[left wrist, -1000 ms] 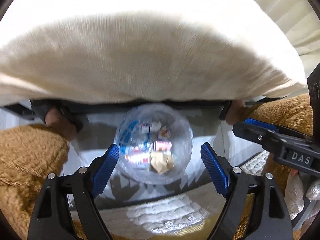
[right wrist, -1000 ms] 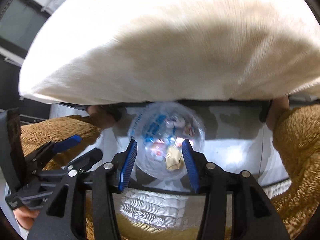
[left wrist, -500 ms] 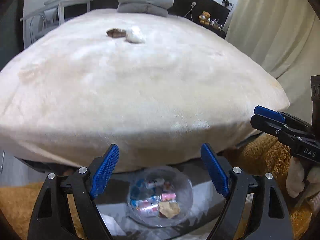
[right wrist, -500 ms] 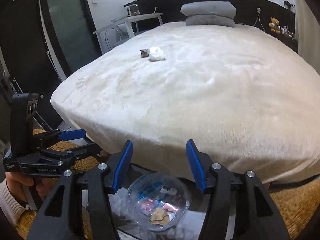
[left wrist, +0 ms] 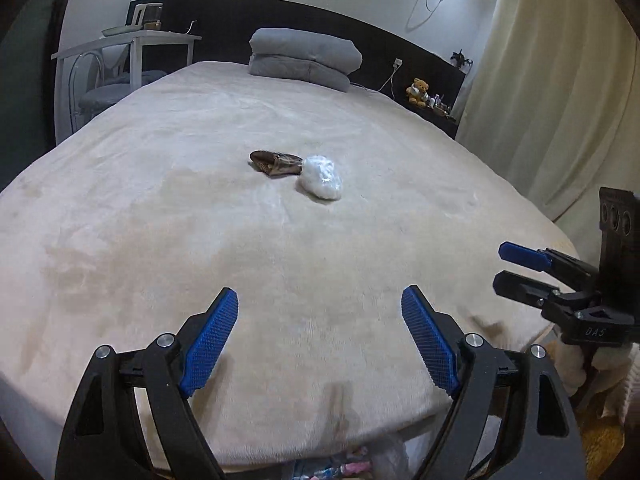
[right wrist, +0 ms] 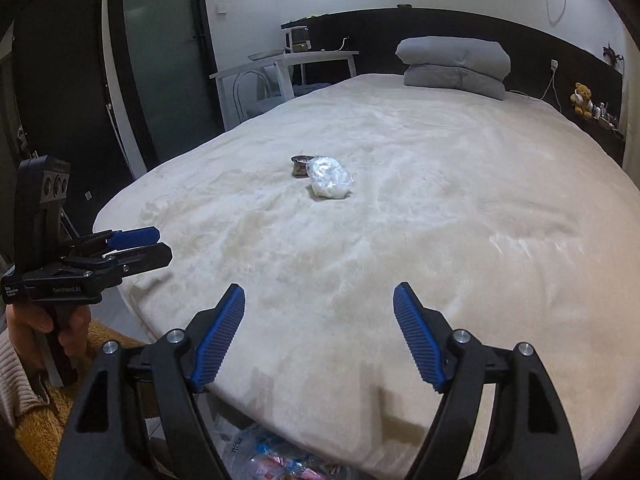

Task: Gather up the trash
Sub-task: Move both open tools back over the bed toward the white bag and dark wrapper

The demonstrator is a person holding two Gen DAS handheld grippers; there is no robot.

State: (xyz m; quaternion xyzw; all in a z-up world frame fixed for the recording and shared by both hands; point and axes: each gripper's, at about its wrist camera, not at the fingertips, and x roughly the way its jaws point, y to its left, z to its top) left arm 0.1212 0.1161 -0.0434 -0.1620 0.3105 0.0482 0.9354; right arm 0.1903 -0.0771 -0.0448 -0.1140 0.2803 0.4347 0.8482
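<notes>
down at the bed's near edge, a clear trash bag (right wrist: 276, 462) peeks out below. left gripper (left wrist: 320, 340) hangs spread wide, nothing between its pads; right gripper (right wrist: 320, 336) has just been opening, jaws empty too. out on the cream blanket (left wrist: 160, 220), a crumpled white wad (left wrist: 321, 177) touches a brown wrapper (left wrist: 276, 162). grey pillows (left wrist: 304, 58) sit far back.

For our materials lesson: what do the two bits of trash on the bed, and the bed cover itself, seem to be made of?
White wad: probably thin clear plastic film, crinkled and glinting.
Brown wrapper: likely foil or glossy plastic, creased with a dull shine; cannot tell which.
Bed cover: soft plush fleece, matte, with brushed nap marks.
</notes>
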